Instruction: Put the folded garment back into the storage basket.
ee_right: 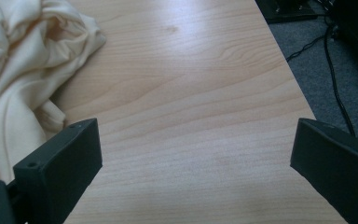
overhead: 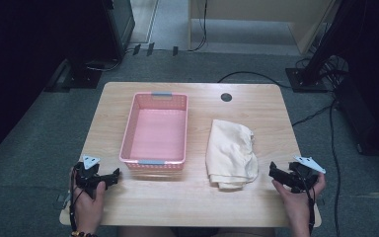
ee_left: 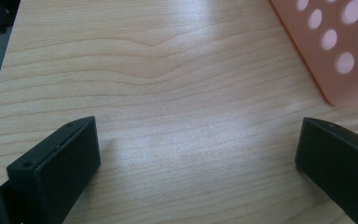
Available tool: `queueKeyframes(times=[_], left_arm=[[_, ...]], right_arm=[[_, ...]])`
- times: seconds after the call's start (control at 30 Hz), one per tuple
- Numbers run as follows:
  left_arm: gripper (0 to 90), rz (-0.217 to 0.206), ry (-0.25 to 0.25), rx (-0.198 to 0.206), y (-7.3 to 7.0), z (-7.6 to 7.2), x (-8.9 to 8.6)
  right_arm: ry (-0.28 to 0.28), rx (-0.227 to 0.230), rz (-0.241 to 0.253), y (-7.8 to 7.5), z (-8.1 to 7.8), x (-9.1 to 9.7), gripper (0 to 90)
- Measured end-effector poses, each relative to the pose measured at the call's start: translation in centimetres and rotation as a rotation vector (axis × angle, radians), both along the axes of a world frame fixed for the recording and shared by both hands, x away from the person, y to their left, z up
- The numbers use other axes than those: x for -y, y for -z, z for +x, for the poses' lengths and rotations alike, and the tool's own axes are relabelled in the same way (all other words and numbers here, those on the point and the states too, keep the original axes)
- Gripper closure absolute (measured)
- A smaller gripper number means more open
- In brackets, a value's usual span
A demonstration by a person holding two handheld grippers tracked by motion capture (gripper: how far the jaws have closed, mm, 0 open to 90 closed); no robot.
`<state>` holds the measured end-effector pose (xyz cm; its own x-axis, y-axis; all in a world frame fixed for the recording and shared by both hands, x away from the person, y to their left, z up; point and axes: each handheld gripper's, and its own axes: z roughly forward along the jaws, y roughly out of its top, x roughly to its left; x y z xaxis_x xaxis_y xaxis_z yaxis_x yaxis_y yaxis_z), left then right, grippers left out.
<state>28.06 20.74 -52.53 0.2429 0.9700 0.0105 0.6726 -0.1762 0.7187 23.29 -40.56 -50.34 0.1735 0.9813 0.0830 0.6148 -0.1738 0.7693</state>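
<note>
A cream cloth (overhead: 231, 152) lies crumpled on the wooden table (overhead: 197, 202), right of a pink perforated basket (overhead: 156, 129) with nothing inside. My left gripper (overhead: 109, 177) rests near the table's front left, just left of the basket's near corner (ee_left: 340, 51), jaws wide apart over bare wood. My right gripper (overhead: 275, 173) sits at the front right, a short way right of the cloth (ee_right: 18, 74), and stands open with nothing between its jaws. The midpoints of the jaws fall on bare wood in the left gripper view (ee_left: 198, 149) and the right gripper view (ee_right: 193, 149).
A round cable hole (overhead: 226, 97) is in the table's far edge. Black stands (overhead: 86, 74) and cables (overhead: 325, 108) lie on the grey floor around the table. The table's right edge (ee_right: 289, 74) runs close to my right gripper.
</note>
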Motion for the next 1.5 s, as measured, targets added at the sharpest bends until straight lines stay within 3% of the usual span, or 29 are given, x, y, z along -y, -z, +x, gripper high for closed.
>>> queueKeyframes(times=[0.33, 0.47, 0.8, 1.1, 1.5], left_arm=[[0.0, 0.0, 0.0, 0.0, 0.0, 0.0, 0.0], [0.0, 0.0, 0.0, 0.0, 0.0, 0.0, 0.0], [0.0, 0.0, 0.0, 0.0, 0.0, 0.0, 0.0], [0.0, 0.0, 0.0, 0.0, 0.0, 0.0, 0.0], [0.0, 0.0, 0.0, 0.0, 0.0, 0.0, 0.0]], right_arm=[[-0.003, 0.006, 0.048, -1.0, 0.1, -0.1, 0.2], [-0.008, 0.004, 0.011, -1.3, 0.4, -0.9, 0.0], [-0.044, 0.004, 0.035, -1.8, 1.7, -2.9, 0.0], [-0.085, 0.006, 0.025, -2.2, 2.9, -4.7, 0.0], [-0.104, 0.002, 0.038, -2.2, 4.3, -6.1, 0.0]])
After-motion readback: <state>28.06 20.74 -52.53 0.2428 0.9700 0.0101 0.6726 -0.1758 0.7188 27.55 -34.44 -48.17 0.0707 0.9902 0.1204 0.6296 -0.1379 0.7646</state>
